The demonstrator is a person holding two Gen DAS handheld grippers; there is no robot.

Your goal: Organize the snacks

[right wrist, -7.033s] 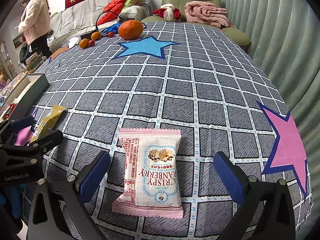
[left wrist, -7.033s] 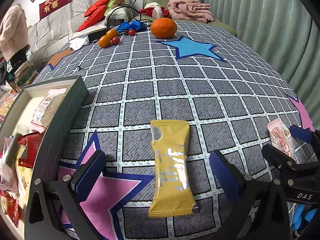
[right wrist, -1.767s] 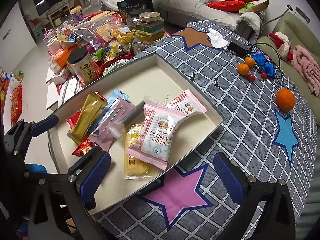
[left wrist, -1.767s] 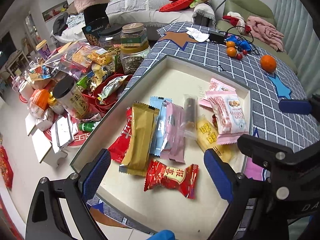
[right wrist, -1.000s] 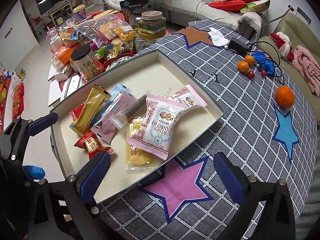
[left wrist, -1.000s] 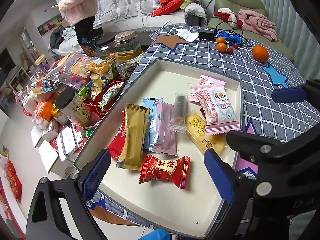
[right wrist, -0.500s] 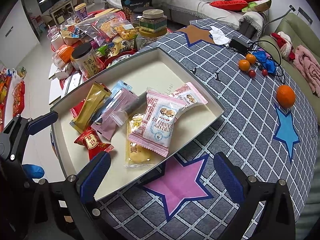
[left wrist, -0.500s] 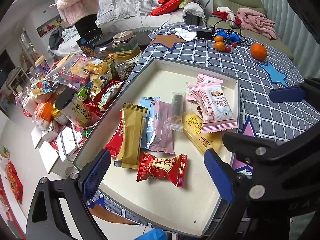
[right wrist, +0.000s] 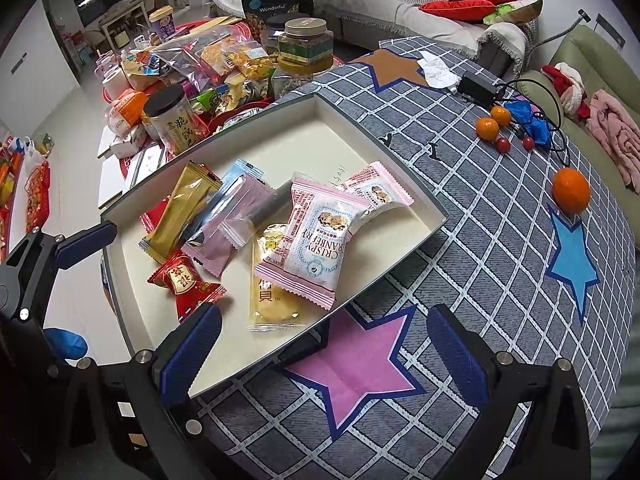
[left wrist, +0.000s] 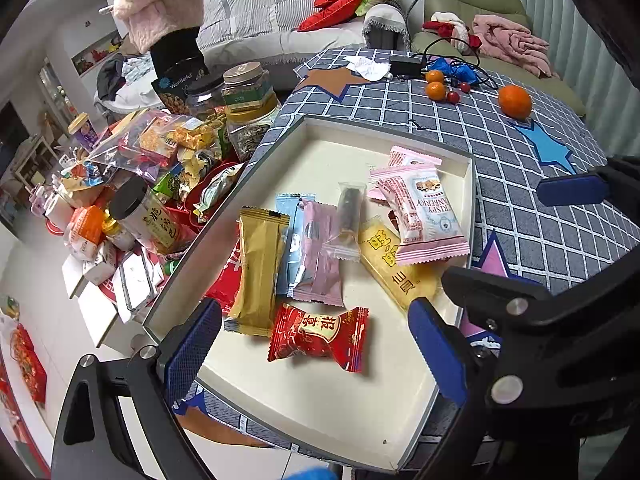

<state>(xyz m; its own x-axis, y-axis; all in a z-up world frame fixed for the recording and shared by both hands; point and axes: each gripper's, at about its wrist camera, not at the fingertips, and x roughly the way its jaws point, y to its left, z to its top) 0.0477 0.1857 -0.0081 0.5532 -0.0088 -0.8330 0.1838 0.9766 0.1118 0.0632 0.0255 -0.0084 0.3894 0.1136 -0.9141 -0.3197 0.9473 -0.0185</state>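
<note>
A grey box with a cream inside [left wrist: 472, 184] [right wrist: 360, 128] sits at the edge of the checked table and holds several wrapped snacks. Among them are a gold bar [left wrist: 260, 268] [right wrist: 182, 208], a pink cranberry packet [left wrist: 424, 212] [right wrist: 316, 236], a yellow packet [left wrist: 396, 272] [right wrist: 272, 300] and a red candy packet [left wrist: 318, 334] [right wrist: 186, 284]. My left gripper [left wrist: 316, 344] is open and empty above the box's near end. My right gripper [right wrist: 324, 352] is open and empty above the box's edge and a pink star.
Jars [right wrist: 306, 48] and bags of loose snacks [left wrist: 160, 144] crowd the floor left of the table. Oranges [right wrist: 571, 191] and cherry tomatoes, a black charger with cable [right wrist: 478, 84] and a tissue lie on the far table. A person [left wrist: 164, 12] stands at back.
Since 7 s ago the gold bar and the pink cranberry packet have gone from the table into the box. Over the last second both open grippers have only shifted slightly above it.
</note>
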